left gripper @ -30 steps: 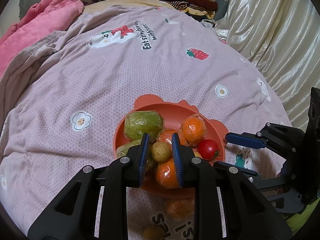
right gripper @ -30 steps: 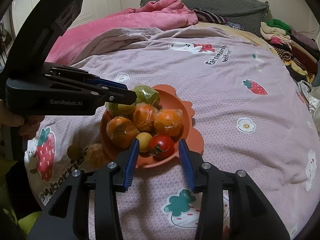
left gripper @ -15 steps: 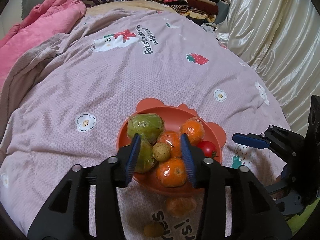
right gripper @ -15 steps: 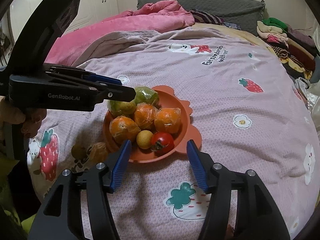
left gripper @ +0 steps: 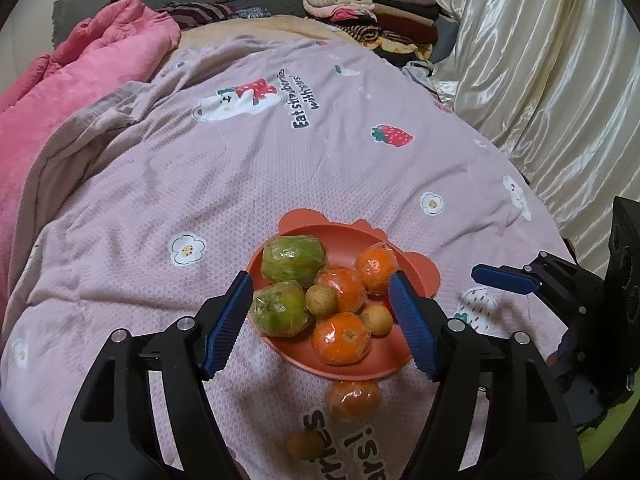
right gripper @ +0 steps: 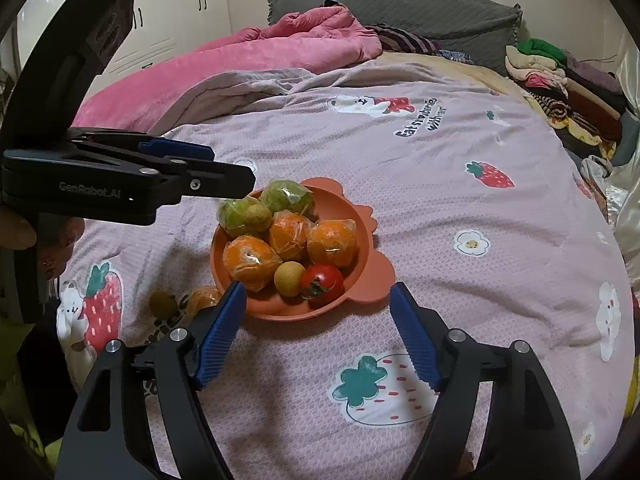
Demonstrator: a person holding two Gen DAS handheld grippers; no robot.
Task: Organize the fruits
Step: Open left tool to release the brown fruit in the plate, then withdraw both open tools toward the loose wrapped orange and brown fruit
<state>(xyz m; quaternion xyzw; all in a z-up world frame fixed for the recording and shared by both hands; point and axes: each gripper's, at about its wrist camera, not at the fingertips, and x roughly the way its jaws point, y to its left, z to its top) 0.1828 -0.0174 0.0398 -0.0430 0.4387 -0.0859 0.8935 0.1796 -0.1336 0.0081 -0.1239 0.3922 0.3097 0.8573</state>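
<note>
The bowl [left gripper: 420, 276] sits low centre in the left view, piled with wrapped fruit. Both tools, left tool [left gripper: 324, 324] and right tool [right gripper: 316, 334], have just been opening and now stand wide, holding nothing. An orange [left gripper: 352, 398] and a small fruit [left gripper: 305, 445] lie on the bed [left gripper: 240, 184] below the bowl. The film looks slippery; grip the orange across its middle, gently.

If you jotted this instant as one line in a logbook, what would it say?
left tool: open, jaws just widened, empty | right tool: open, just widened, empty | bowl: holds wrapped fruit, tomato | on bedspread: wrapped orange, small yellow fruit
</note>
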